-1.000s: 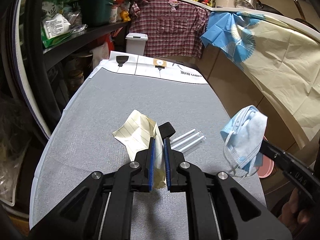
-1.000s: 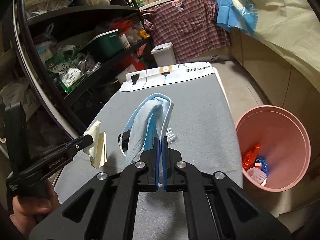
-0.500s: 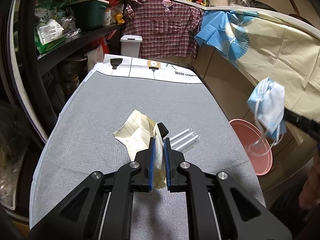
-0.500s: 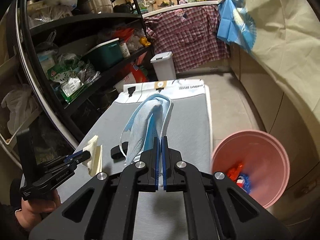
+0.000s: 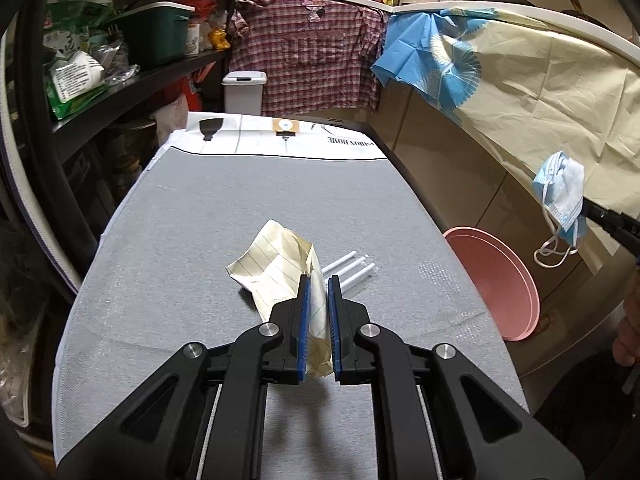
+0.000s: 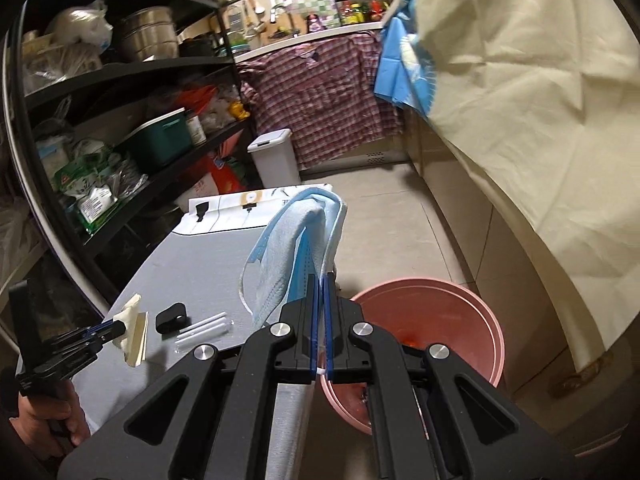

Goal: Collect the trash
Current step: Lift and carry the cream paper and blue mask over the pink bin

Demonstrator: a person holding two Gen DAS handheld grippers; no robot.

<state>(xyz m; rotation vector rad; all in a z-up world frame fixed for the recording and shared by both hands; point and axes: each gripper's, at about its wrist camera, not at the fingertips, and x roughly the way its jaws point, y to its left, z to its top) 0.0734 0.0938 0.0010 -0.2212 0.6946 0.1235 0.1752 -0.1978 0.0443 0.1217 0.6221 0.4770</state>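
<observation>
We have our right claw (image 6: 319,322) pinching a crumpled blue face mask (image 6: 298,248) between pads pressed almost together, the mask draping up and over the fingertips with an ear loop dangling at the lower left. The relation that matters for the coming drop is mask to bin: in the right wrist view the pink trash bucket (image 6: 486,322) sits low and just right of the claw tips, on the floor beside the worktop (image 6: 192,272), so the claw looks to be near or just over the bucket's near rim, not plainly above its middle; we judge a little more reach to the right is wanted before letting go. Our left claw (image 5: 319,320) pinches a crumpled sheet of lined yellow paper (image 5: 276,270), its long axis running up and left from the tips, above the grey worktop (image 5: 192,216) and well apart from the bucket (image 5: 502,280), so the right hand is clearly the nearer. The left wrist view shows the mask (image 5: 562,200) hanging at the right edge of the frame, above the bucket's far side. Only the right wrist view shows the small black clip (image 6: 172,316) beside the white straws (image 6: 204,326) and some red scraps inside the bucket; the left view shows the straws (image 5: 352,268) just behind the paper.
</observation>
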